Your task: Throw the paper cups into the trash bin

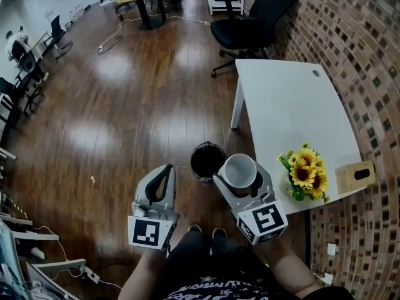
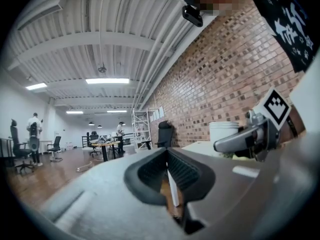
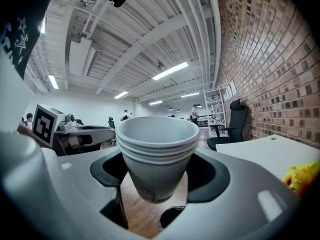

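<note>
The right gripper (image 3: 159,173) pinches a nested stack of paper cups (image 1: 240,169), held upright with the top cup empty. In the head view the stack sits just beside the black trash bin (image 1: 206,161) on the floor, whose inside is too dark to read. The left gripper (image 2: 167,170) is pressed together, holding nothing.

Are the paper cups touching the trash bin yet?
Apart. The right gripper view shows the paper cups held in the fingers, with floor between them and the trash bin below.
</note>
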`<control>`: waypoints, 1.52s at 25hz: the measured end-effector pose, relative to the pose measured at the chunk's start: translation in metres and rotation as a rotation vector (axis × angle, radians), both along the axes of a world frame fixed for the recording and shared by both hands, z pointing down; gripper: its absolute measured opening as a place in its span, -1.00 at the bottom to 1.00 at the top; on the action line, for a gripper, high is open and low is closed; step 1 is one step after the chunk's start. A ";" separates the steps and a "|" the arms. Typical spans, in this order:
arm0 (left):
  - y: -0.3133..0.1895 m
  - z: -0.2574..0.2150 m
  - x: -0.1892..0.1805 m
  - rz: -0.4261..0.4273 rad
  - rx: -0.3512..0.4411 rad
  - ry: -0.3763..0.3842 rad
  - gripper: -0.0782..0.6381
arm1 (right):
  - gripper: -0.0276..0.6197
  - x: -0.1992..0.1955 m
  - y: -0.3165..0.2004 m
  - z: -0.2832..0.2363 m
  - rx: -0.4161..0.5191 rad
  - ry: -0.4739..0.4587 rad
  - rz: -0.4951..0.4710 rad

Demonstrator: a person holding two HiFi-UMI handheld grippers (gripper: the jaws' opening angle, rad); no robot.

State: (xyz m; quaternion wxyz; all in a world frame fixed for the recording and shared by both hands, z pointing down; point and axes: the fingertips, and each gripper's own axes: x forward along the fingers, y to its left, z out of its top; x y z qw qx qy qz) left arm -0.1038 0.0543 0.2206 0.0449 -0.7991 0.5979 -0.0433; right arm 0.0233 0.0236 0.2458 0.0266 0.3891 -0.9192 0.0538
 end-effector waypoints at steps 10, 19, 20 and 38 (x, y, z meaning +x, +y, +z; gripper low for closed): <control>-0.072 0.024 -0.028 0.050 -0.039 0.021 -0.77 | 0.13 -0.033 -0.062 0.015 0.006 0.039 0.025; -0.166 0.073 -0.082 0.103 -0.085 0.036 -0.77 | 0.13 -0.063 -0.141 0.043 0.008 0.061 0.160; -0.173 0.075 -0.085 0.117 -0.102 0.038 -0.77 | 0.13 -0.066 -0.148 0.047 0.006 0.065 0.170; -0.229 0.217 -0.111 0.108 -0.301 0.053 -0.77 | 0.13 -0.070 -0.201 0.202 -0.123 0.161 0.190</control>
